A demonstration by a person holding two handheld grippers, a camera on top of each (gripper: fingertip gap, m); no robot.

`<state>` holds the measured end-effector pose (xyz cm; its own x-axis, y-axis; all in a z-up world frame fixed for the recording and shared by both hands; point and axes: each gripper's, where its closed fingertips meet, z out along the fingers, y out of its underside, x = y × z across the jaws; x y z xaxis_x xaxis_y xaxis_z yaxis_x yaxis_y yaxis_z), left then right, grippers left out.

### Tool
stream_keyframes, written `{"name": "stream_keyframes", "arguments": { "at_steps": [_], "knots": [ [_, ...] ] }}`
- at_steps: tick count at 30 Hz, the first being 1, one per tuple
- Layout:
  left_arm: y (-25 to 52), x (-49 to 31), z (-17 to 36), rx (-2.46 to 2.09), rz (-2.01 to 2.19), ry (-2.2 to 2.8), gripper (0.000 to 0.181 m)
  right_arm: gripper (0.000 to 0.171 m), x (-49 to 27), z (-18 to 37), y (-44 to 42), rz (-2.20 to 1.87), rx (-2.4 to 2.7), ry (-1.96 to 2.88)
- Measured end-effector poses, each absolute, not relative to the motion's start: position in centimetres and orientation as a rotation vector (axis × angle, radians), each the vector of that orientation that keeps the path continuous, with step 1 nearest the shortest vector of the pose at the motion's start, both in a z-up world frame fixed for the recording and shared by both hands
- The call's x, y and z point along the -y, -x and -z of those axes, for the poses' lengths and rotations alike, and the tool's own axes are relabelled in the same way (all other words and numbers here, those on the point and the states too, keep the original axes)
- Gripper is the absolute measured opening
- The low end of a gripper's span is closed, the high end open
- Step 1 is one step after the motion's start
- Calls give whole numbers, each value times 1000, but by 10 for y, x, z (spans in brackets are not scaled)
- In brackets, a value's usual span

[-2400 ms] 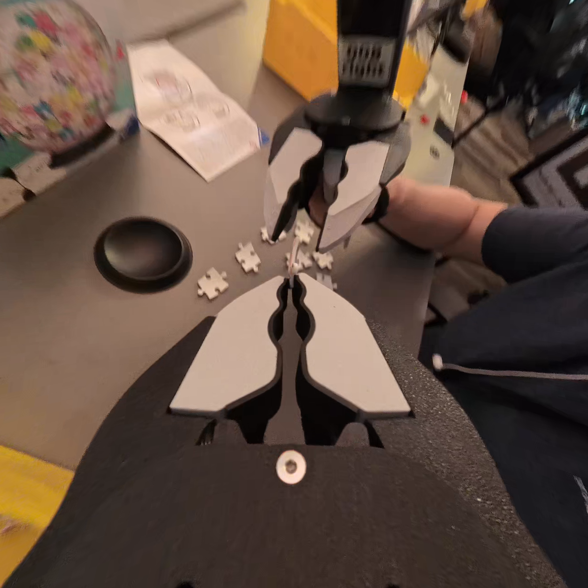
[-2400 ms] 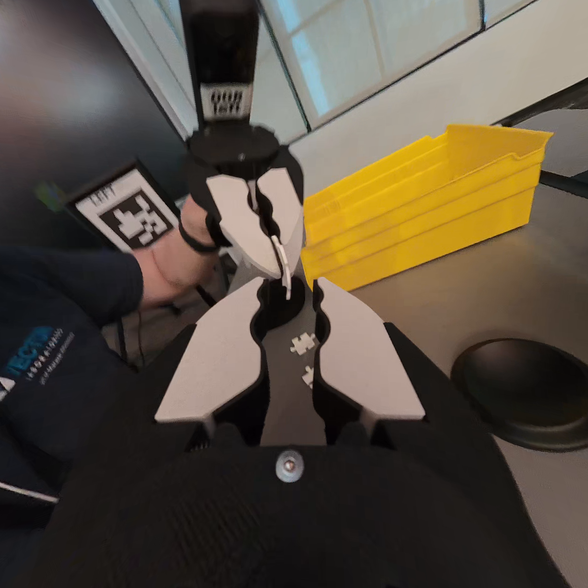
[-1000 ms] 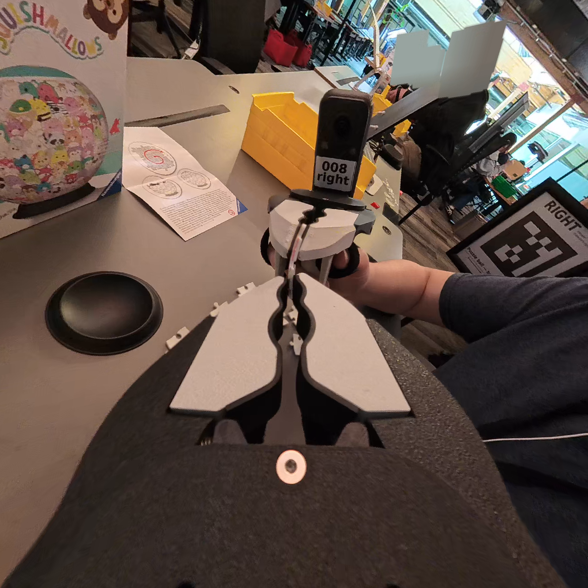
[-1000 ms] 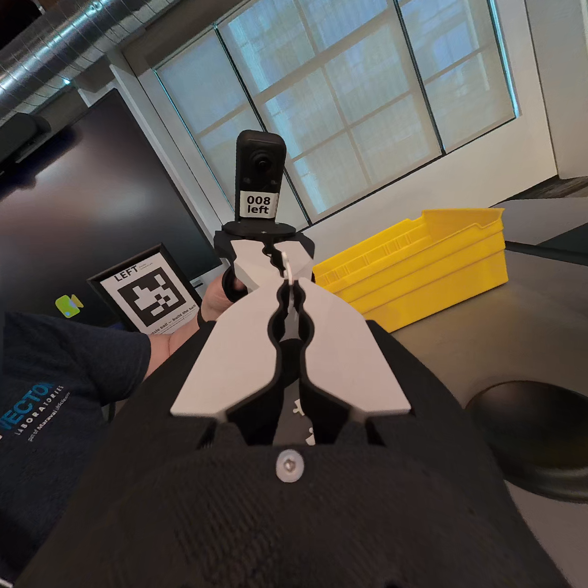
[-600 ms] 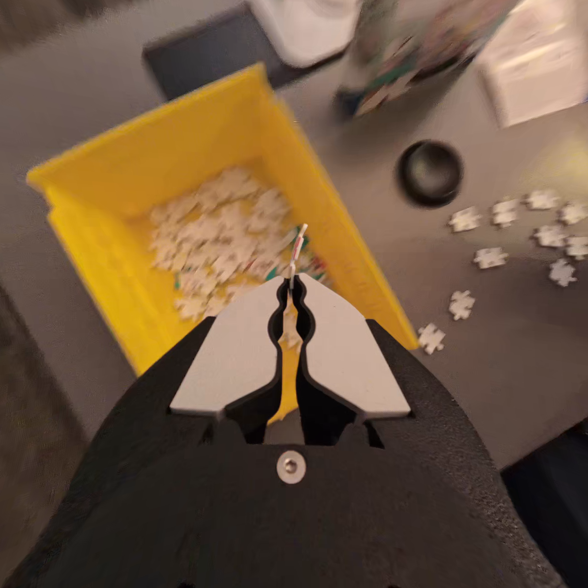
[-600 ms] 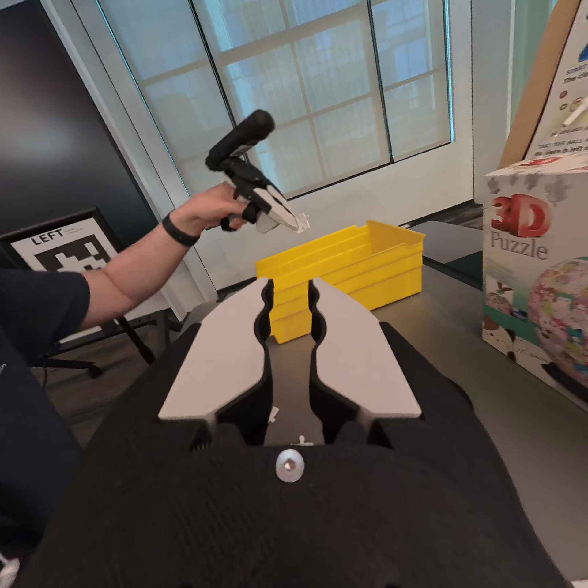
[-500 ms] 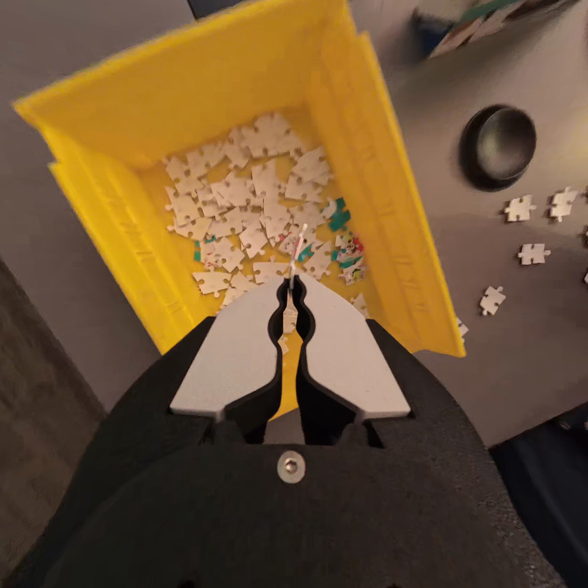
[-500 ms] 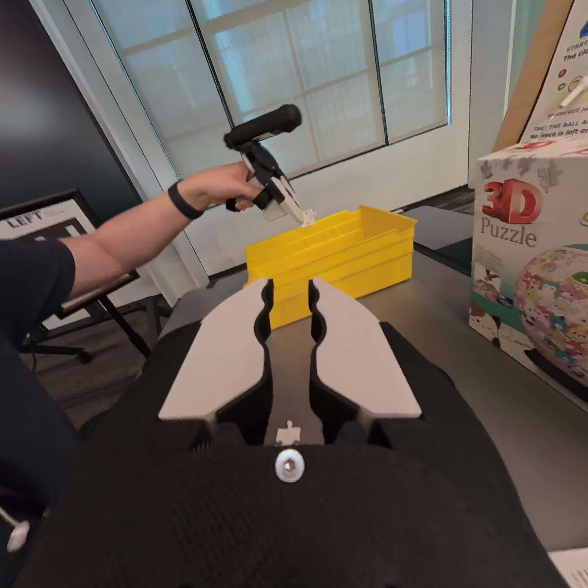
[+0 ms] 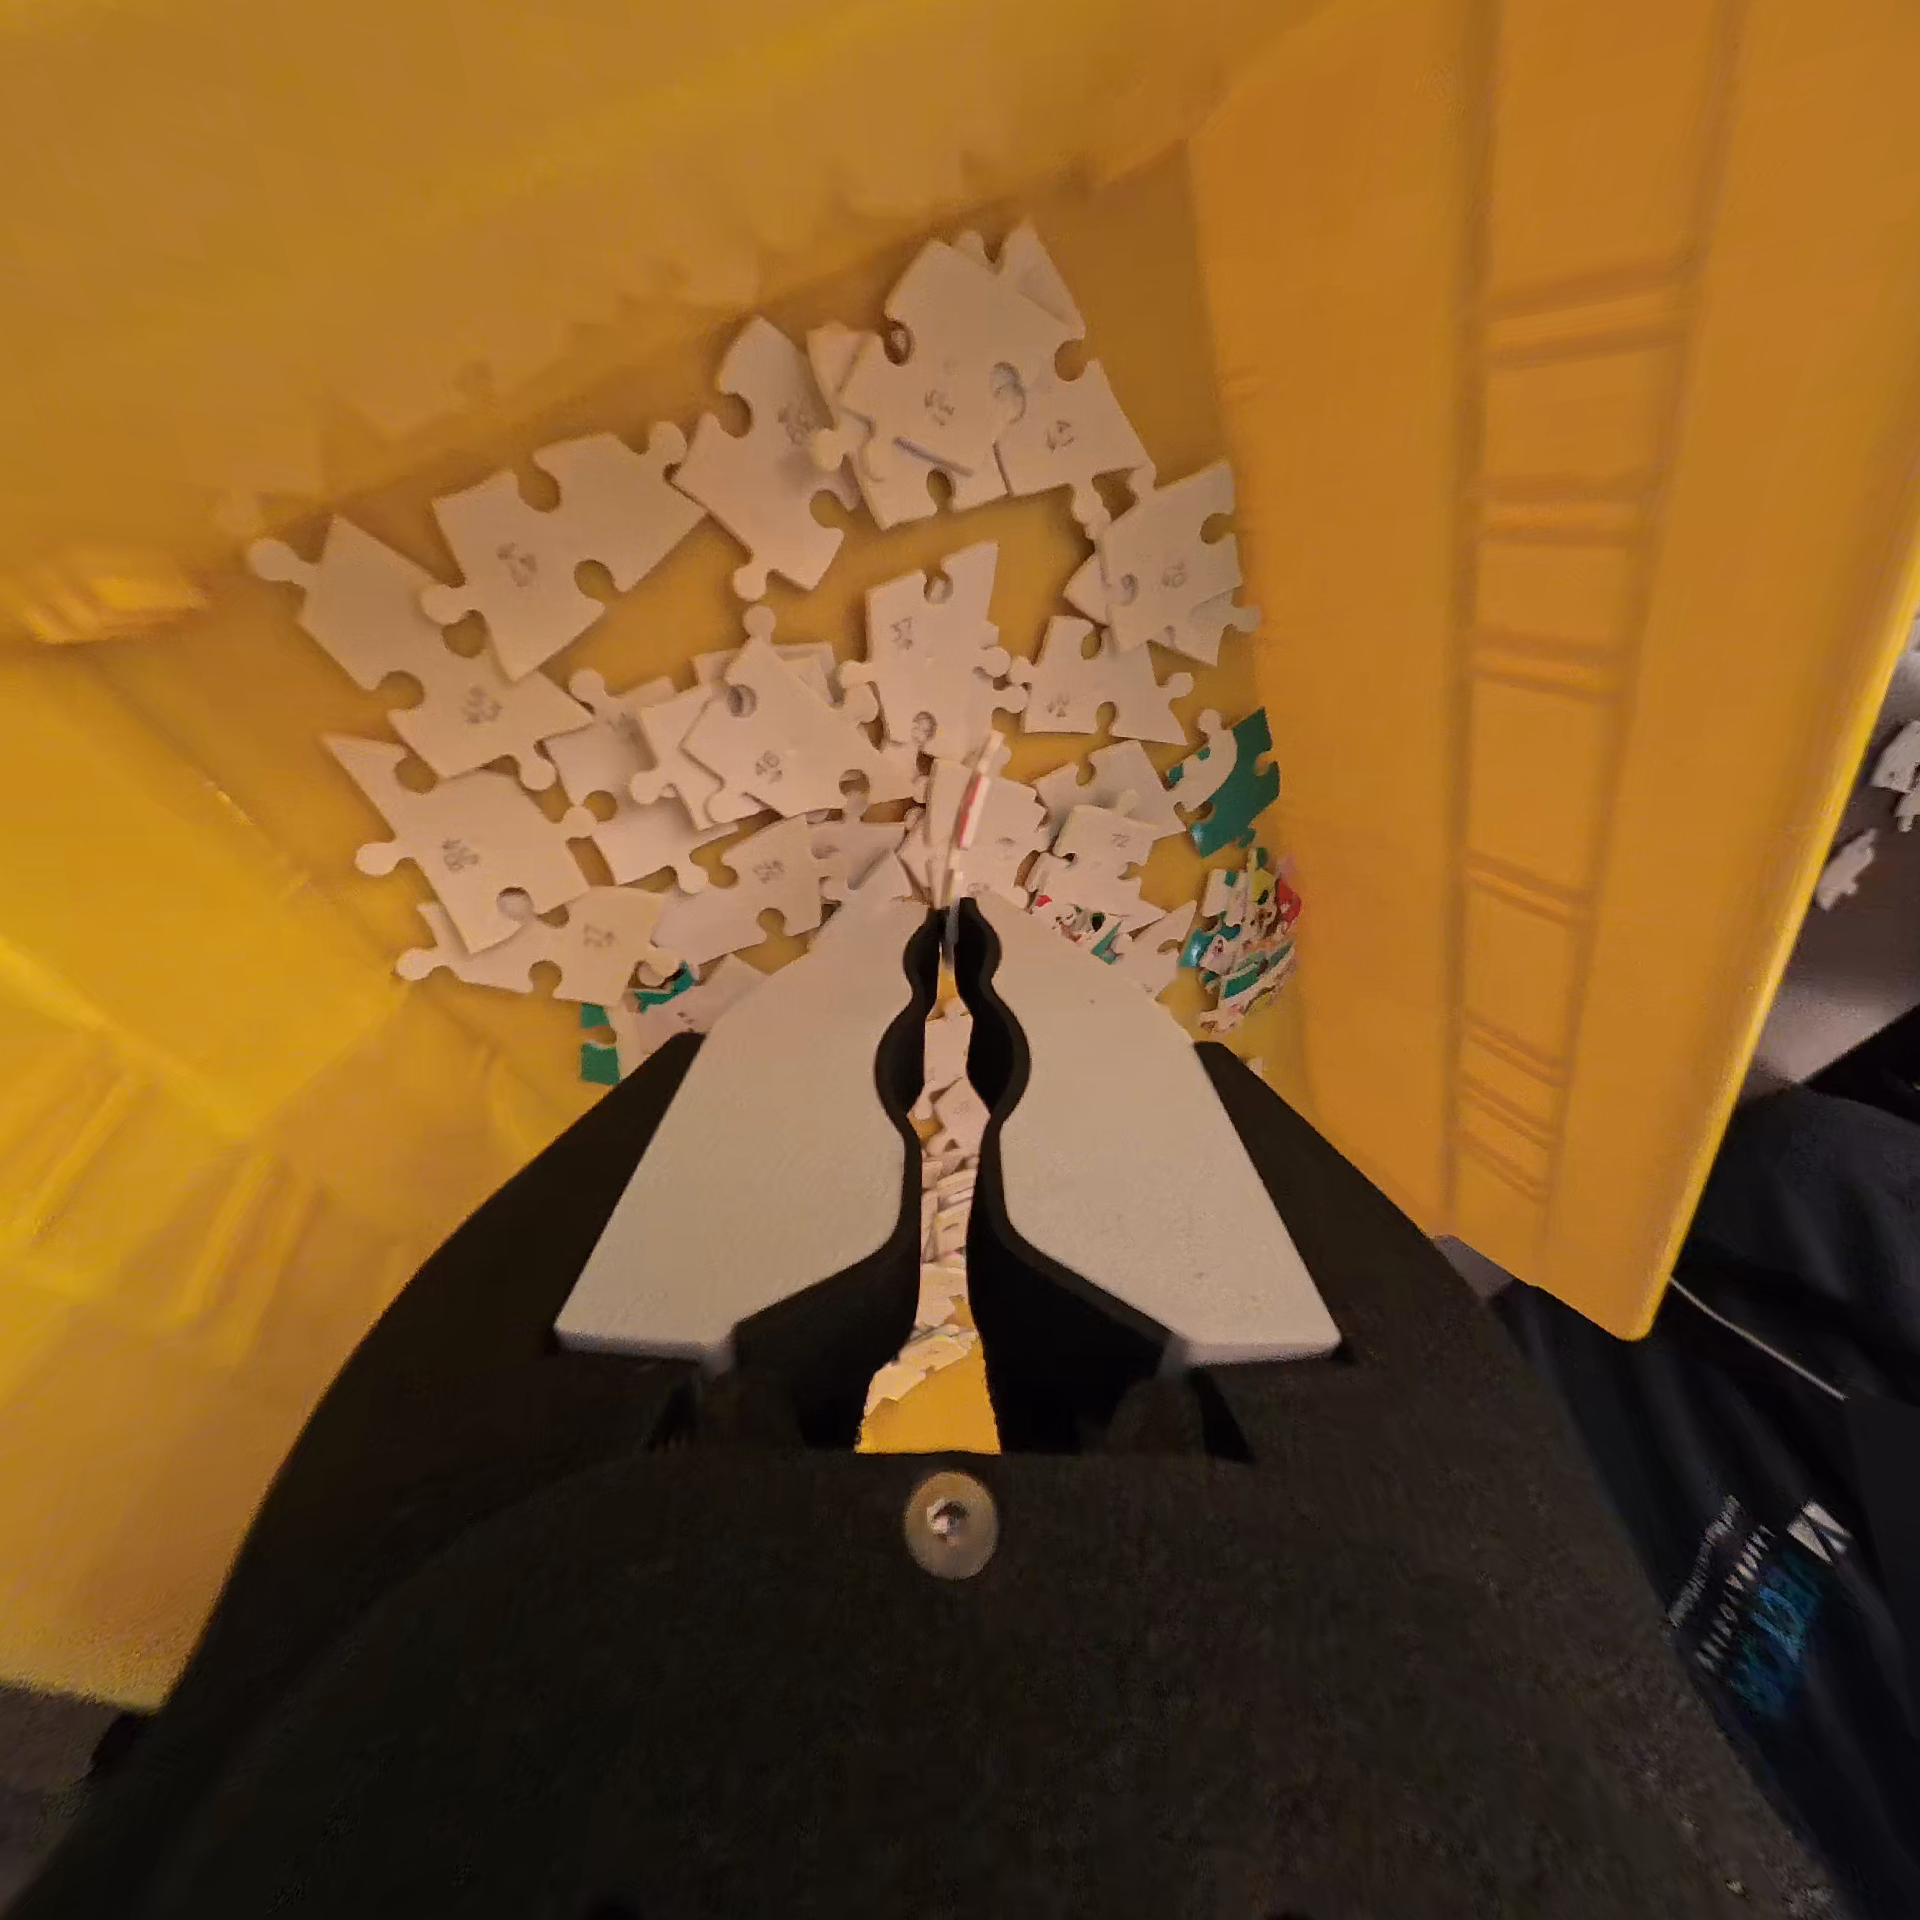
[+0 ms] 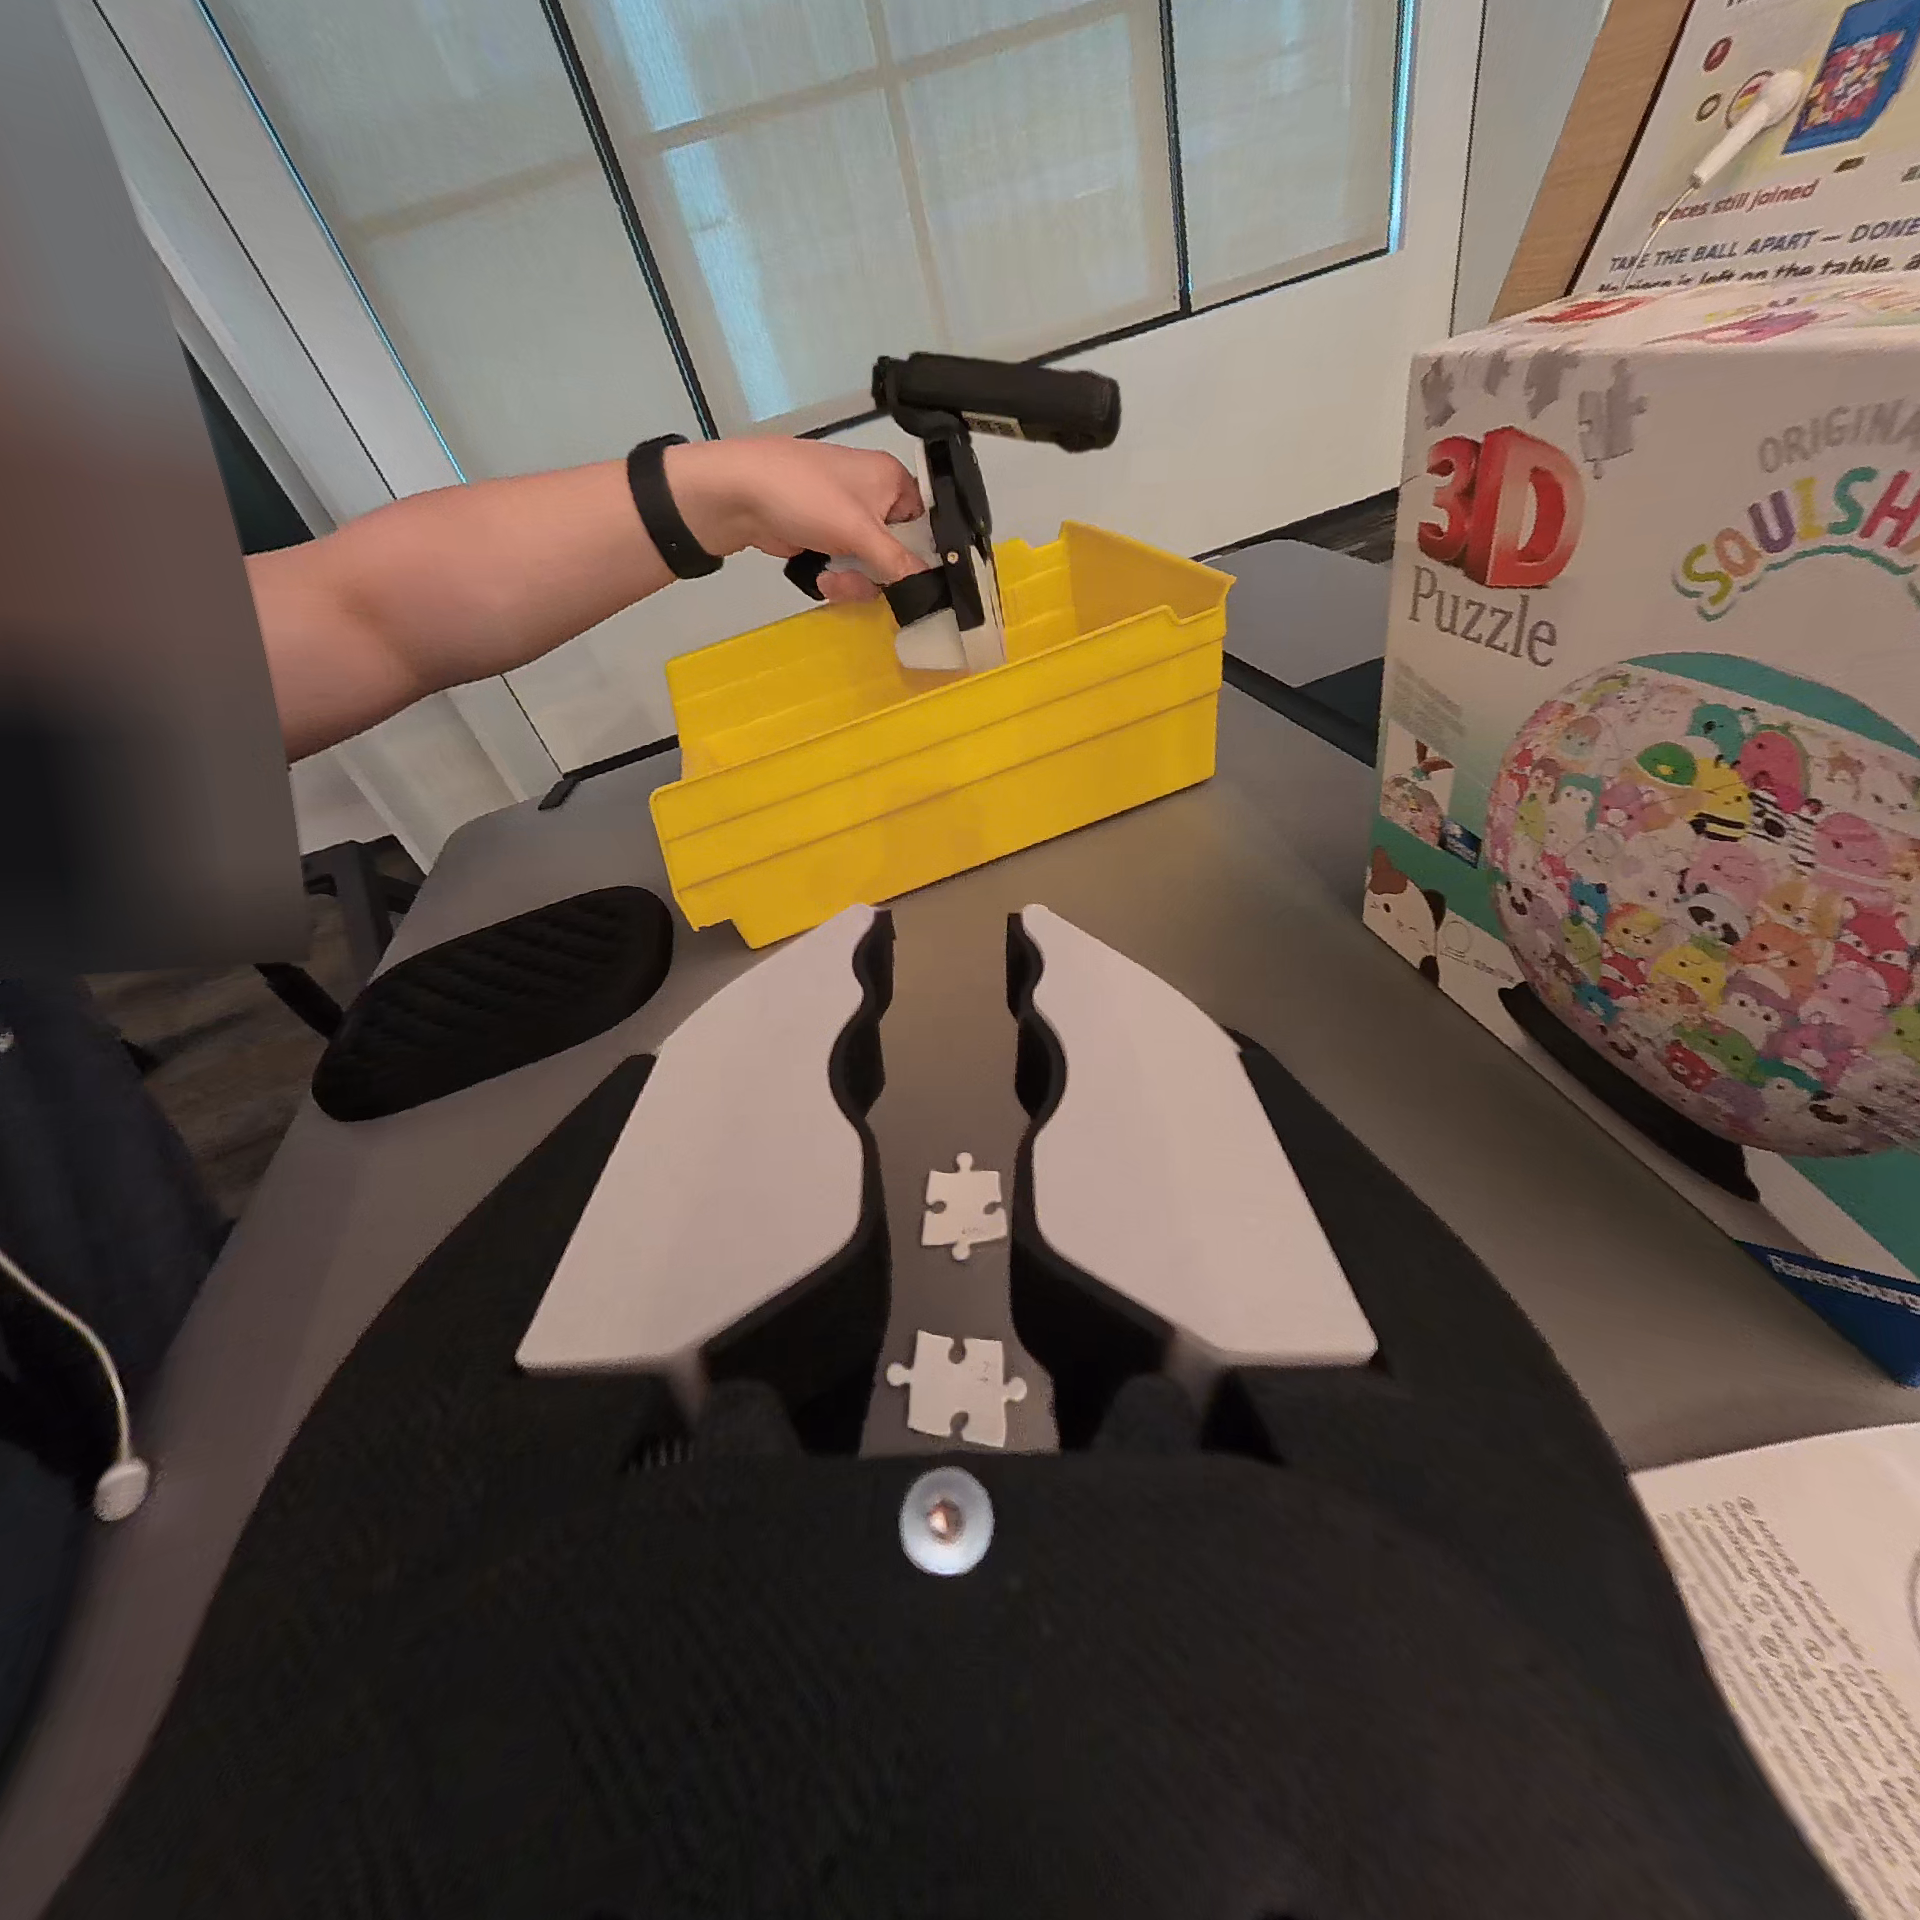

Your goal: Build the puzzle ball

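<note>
My left gripper (image 9: pixel 951 906) is shut on a puzzle piece (image 9: pixel 966 810), held edge-on, low inside the yellow bin (image 9: pixel 1621 520) just above a heap of loose puzzle pieces (image 9: pixel 582 665), mostly white side up. In the right wrist view the left gripper (image 10: pixel 951 634) dips into the same yellow bin (image 10: pixel 935 790) at the table's far side. My right gripper (image 10: pixel 951 925) is open and empty above the grey table (image 10: pixel 1195 935). Two white puzzle pieces (image 10: pixel 964 1205) lie on the table between its fingers (image 10: pixel 727 1132).
The puzzle box (image 10: pixel 1683 831) with a ball picture stands at the right. A paper leaflet (image 10: pixel 1797 1621) lies at the near right. A black oval chair part (image 10: pixel 488 997) shows off the table's left edge. Windows are behind the bin. One gripper's finger ends stand about 35 cm off the other's.
My left gripper has carried its piece from in front of the right gripper over to the bin and down into it. My right gripper opened, let go and drew back over the table.
</note>
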<state>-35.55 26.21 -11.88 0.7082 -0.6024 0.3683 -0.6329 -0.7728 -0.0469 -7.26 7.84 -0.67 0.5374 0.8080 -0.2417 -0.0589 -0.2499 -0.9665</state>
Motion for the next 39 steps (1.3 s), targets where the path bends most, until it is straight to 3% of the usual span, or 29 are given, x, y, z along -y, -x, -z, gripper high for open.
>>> {"name": "stream_keyframes", "arguments": {
  "at_steps": [10, 12, 20, 26, 39],
  "knots": [
    [365, -267, 139, 1086, -375, -2807, 3, 22, -75, 1, 71, -905, 680, 1603],
    [368, -271, 141, 1116, -317, -2830, 18, 22, -73, 2, 73, -909, 694, 1607],
    [359, -270, 102, 1584, -249, -3031, 44, 22, -71, 2, 73, -896, 716, 1604],
    [348, -211, 96, 2165, -372, -2683, 38, 22, -73, 4, 71, -918, 698, 1610],
    [317, -152, 134, 2412, -559, -2302, 52, 22, -71, 7, 70, -915, 722, 1625]
  ]
}}
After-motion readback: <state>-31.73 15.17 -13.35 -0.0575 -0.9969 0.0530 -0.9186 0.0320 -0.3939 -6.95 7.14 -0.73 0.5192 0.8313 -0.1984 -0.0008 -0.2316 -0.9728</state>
